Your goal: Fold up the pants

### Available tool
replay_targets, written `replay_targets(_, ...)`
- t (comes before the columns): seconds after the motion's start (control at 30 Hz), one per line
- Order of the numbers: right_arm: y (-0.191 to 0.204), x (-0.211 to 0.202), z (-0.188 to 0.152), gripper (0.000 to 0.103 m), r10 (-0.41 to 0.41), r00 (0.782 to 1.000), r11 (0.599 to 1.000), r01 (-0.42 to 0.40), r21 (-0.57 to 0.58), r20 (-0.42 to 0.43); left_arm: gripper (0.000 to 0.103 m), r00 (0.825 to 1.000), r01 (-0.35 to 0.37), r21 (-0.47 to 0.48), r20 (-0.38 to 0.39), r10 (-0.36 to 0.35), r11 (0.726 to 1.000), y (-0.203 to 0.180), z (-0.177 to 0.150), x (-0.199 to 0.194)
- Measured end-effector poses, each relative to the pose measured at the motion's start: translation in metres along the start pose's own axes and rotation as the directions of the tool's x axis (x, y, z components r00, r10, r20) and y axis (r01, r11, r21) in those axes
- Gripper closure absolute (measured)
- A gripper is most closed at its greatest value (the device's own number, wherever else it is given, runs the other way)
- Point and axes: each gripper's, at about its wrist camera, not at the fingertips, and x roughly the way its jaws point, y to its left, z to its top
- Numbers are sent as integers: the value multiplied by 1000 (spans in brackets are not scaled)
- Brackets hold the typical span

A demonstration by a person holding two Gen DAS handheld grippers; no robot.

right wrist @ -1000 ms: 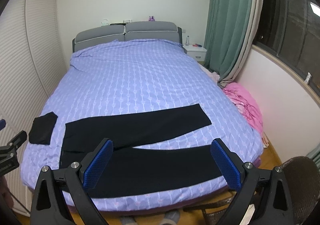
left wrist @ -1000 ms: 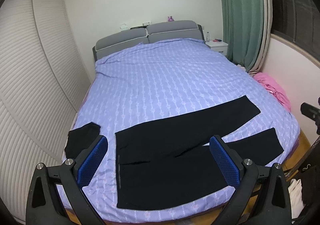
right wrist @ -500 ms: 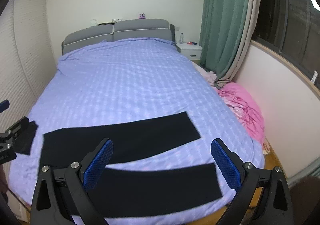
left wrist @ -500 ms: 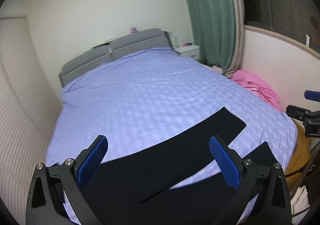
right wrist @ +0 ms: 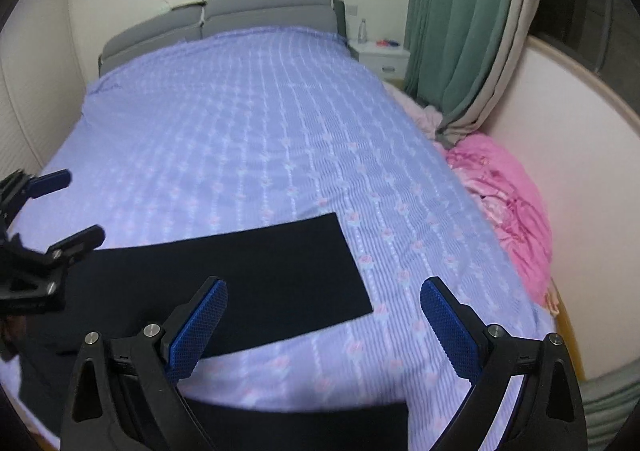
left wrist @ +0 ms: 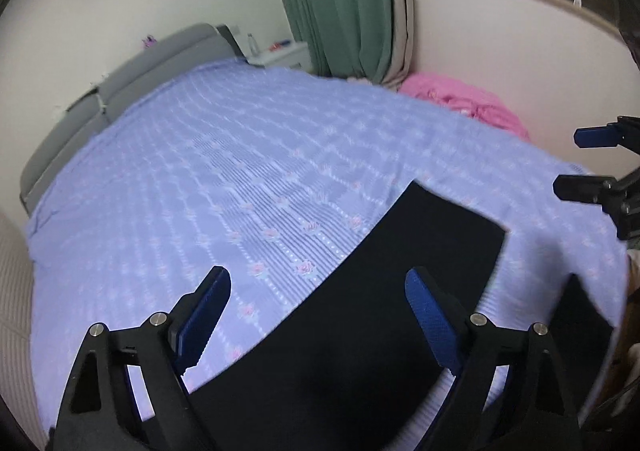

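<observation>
Approach stage: pants (right wrist: 256,283) lie unfolded; both claws, left gripper (left wrist: 316,315) and right gripper (right wrist: 324,327), spread empty; next, pinch the 12 o'clock leg's hem.

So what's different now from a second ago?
Both grippers, left and right, have swung rightward and closer toward the far ends of the pants legs. Nothing was taken hold of; both are open as before. The pants lie spread on the purple bedspread, unmoved.

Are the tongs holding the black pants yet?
No, both the left tongs and right tongs are open above the pants, gripping nothing.
</observation>
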Motion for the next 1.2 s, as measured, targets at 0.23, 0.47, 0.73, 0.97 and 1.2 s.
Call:
replay_targets(0.23, -13, 130, 13, 25, 28, 994, 996, -38, -86, -109, 13, 993, 76, 11, -90, -74, 997, 4, -14, 113)
replay_targets(0.47, -31, 203, 42, 25, 120, 978, 979, -146, -144, -173, 31, 960, 192, 25, -212, -183, 981, 12, -22, 176)
replay_targets(0.73, -32, 261, 64, 37, 145, 951, 943, -216, -253, -271, 39, 934, 240, 97, -295, -203, 966, 11, -39, 193)
replay_targets(0.97, -9, 296, 66, 40, 149, 911, 911, -277, -305, -384, 68, 900, 300, 37, -343, -270, 953, 13, -47, 208)
replay_targets(1.2, -8, 279, 64, 93, 162, 928, 904, -276, -325, -336, 98, 888, 327, 37, -352, -294, 944, 13, -44, 192)
